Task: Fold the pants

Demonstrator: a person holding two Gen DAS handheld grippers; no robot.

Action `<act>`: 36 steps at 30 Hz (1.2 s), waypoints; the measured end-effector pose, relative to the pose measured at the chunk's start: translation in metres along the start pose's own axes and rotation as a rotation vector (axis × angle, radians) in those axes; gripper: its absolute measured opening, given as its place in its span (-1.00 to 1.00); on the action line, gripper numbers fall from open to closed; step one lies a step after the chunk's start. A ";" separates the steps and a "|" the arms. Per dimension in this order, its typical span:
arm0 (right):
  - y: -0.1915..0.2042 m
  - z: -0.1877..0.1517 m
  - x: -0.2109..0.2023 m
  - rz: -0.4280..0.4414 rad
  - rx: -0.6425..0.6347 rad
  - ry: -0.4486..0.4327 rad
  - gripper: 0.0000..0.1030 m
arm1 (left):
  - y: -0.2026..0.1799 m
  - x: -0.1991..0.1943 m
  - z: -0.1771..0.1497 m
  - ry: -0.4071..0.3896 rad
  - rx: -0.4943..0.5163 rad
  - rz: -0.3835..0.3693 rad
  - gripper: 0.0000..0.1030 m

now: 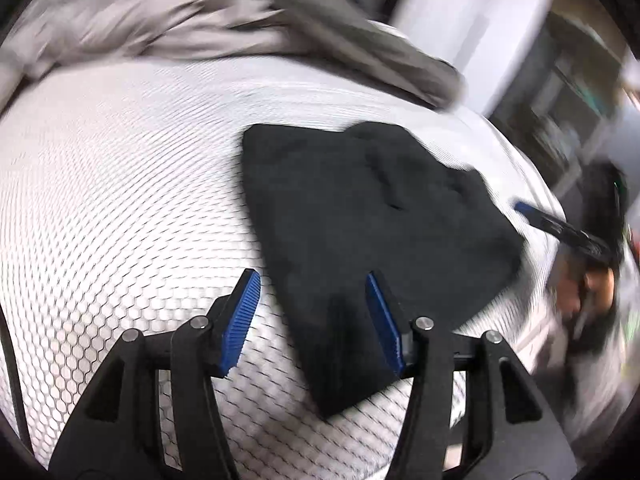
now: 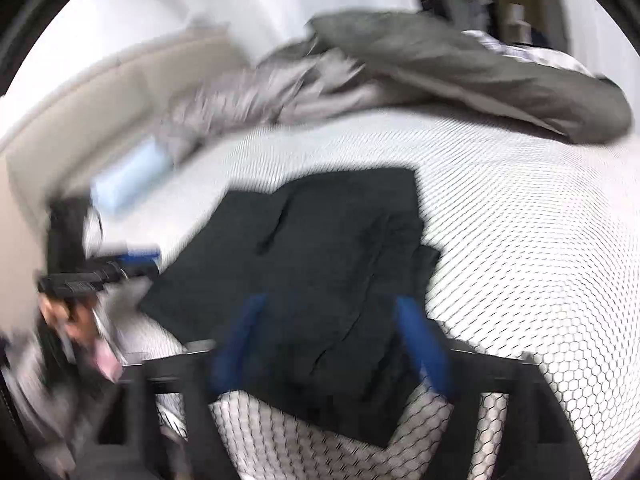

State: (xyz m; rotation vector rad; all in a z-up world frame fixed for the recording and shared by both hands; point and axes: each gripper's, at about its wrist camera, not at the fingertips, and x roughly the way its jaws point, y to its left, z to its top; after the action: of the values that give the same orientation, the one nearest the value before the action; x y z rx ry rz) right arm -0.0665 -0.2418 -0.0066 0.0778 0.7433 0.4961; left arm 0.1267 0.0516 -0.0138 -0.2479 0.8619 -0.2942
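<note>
Pants (image 1: 360,216) of black cloth lie as a compact folded bundle on the white honeycomb-patterned bed (image 1: 120,184), just under the left gripper (image 1: 312,312) and the right gripper (image 2: 332,340), both with jaws wide apart and holding nothing. Judging by that shape, the folding looks nearly or fully done, with perhaps a last tidy left. Farther back a rumpled grey blanket (image 2: 440,64) lies across the bed.

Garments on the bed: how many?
2. Black pants, folded, mid-mattress between both open hand-held grippers; gray garment crumpled at the far edge. Motion blur may hide more.
</note>
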 end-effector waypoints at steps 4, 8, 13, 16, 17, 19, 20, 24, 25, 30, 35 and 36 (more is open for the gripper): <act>-0.042 -0.005 0.040 0.012 0.254 0.107 0.39 | 0.021 0.029 0.005 0.066 -0.124 -0.037 -0.20; -0.054 -0.002 0.077 0.138 0.347 0.151 -0.18 | 0.018 0.037 0.019 0.078 -0.105 -0.030 -0.38; -0.049 0.025 0.093 0.186 0.355 0.078 -0.38 | 0.028 0.043 0.048 0.046 -0.111 0.042 -0.48; -0.036 0.035 0.108 -0.035 0.212 0.158 0.07 | 0.037 0.054 0.049 0.070 -0.155 0.046 -0.38; -0.037 0.035 0.111 -0.055 0.199 0.176 0.10 | 0.038 0.052 0.049 0.065 -0.160 0.046 -0.38; -0.045 0.038 0.100 -0.026 0.236 0.167 0.11 | 0.034 0.045 0.048 0.059 -0.131 0.071 -0.38; -0.049 0.038 0.090 -0.034 0.237 0.150 0.11 | 0.032 0.038 0.046 0.047 -0.107 0.096 -0.38; -0.047 0.035 0.051 -0.036 0.195 0.052 0.10 | 0.015 0.015 0.031 -0.017 -0.067 0.142 -0.38; -0.042 0.035 0.046 -0.011 0.181 0.032 0.10 | 0.011 0.011 0.028 -0.022 -0.068 0.125 -0.38; -0.031 0.051 0.060 0.023 0.088 0.039 0.10 | -0.020 0.009 0.022 -0.045 0.039 0.097 -0.22; -0.028 0.067 0.074 0.041 0.037 0.038 0.07 | -0.052 0.025 0.013 -0.011 0.125 0.140 -0.19; -0.024 0.068 0.074 0.054 0.030 0.028 0.07 | -0.054 0.027 0.013 -0.011 0.129 0.143 -0.17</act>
State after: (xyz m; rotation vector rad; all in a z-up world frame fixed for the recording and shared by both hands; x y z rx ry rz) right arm 0.0351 -0.2221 -0.0085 0.1190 0.7774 0.5384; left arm 0.1454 -0.0069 -0.0066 -0.0671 0.8421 -0.2144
